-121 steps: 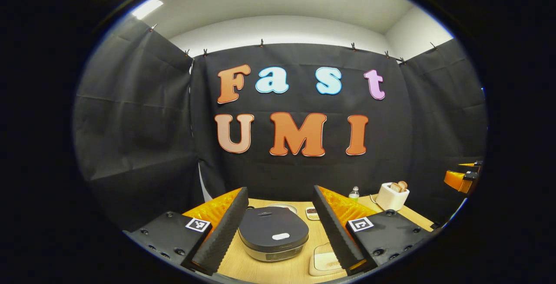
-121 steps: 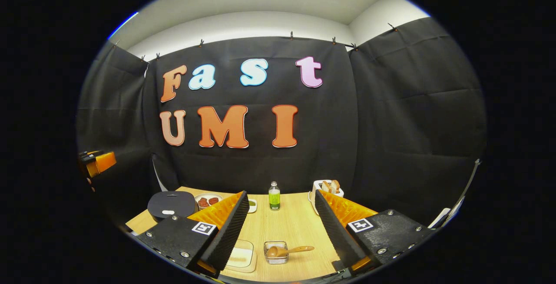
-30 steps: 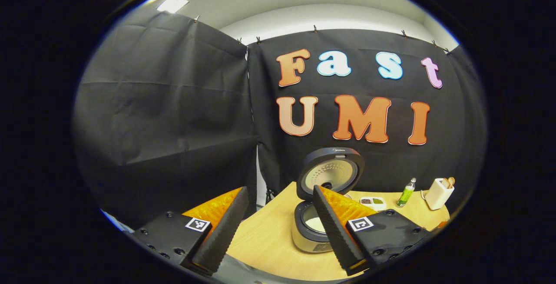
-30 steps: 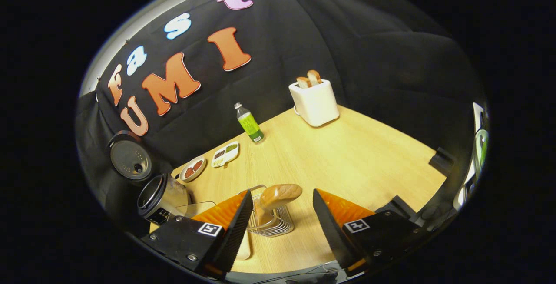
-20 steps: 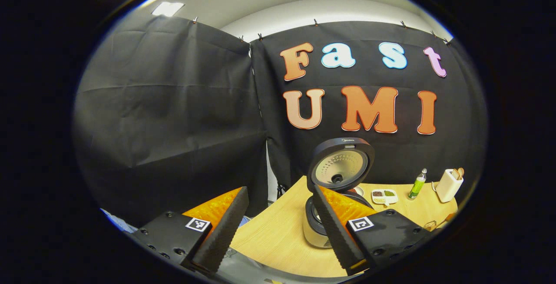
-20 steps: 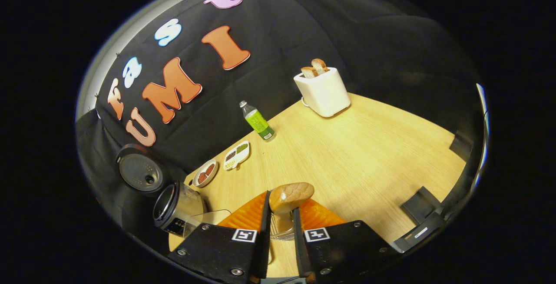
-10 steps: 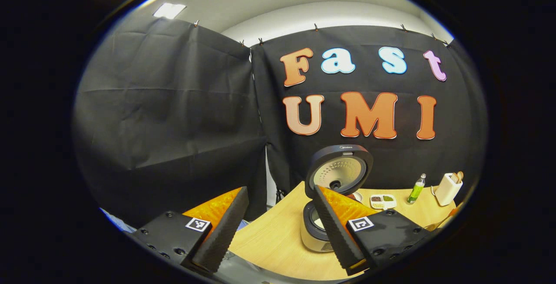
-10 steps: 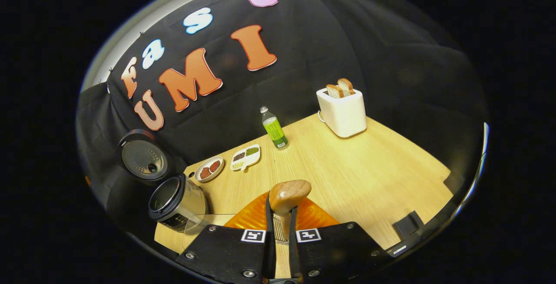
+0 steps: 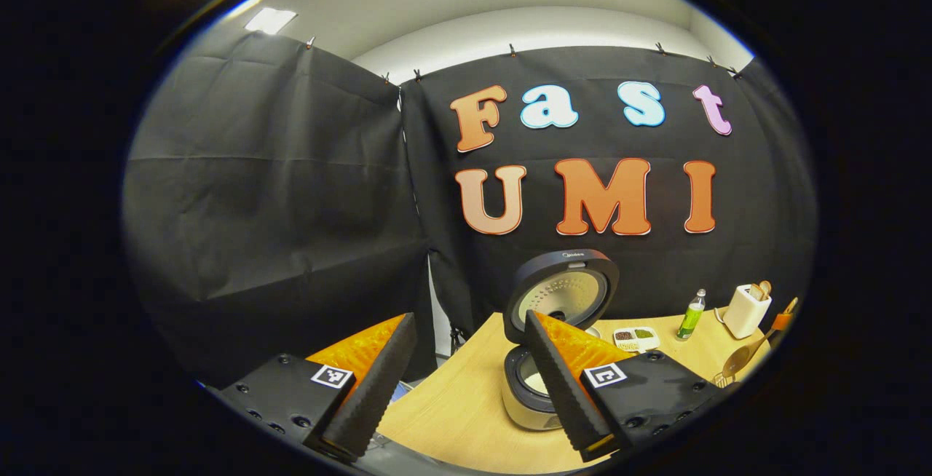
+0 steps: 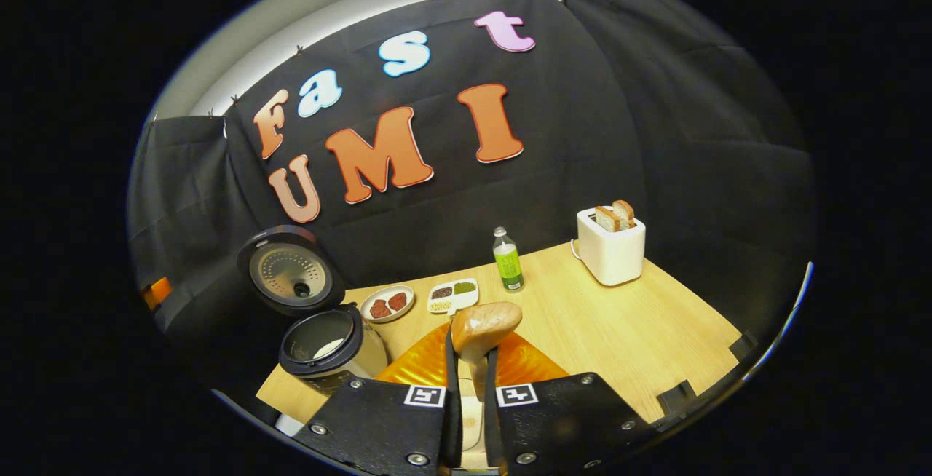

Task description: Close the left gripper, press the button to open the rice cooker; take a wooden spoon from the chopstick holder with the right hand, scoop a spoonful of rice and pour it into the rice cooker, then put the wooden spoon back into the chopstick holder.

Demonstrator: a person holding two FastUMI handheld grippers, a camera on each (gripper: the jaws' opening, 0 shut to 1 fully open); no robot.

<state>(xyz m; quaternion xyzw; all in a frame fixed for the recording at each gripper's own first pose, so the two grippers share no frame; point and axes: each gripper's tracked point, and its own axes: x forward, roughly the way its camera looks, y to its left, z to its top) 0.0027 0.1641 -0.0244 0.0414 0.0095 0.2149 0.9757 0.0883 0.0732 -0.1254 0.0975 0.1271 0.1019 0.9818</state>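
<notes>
A: How does the right tool (image 10: pixel 470 359) stand?
B: Clenched on the wooden spoon (image 10: pixel 484 329). Both fingers press the handle, and the spoon's bowl stands up just past the fingertips, above the counter (image 10: pixel 619 316). In the left gripper view the spoon (image 9: pixel 741 358) hangs at the counter's right end, bowl low and handle slanting up to the right.

A: And the left tool (image 9: pixel 466 381)?
B: Released, its jaws spread wide with nothing between them, held off the counter's left front corner.

A: Where is the rice cooker (image 10: pixel 331 348)?
B: At the counter's left end, lid (image 10: pixel 291 271) swung up and standing open against the wall. A pale patch shows at the bottom of the inner pot. In the left gripper view the cooker (image 9: pixel 530 389) sits partly behind that tool's right finger.

A: The chopstick holder?
B: I cannot make it out for certain; something wiry sits under the spoon at the right end in the left gripper view, too small to tell.

A: What else is on the counter?
B: Along the back edge, left to right: a round plate (image 10: pixel 387 303), a divided dish (image 10: pixel 453 295), a green bottle (image 10: pixel 507 261), and a white toaster (image 10: pixel 610 247) with bread slices in it, towards the back right corner.
</notes>
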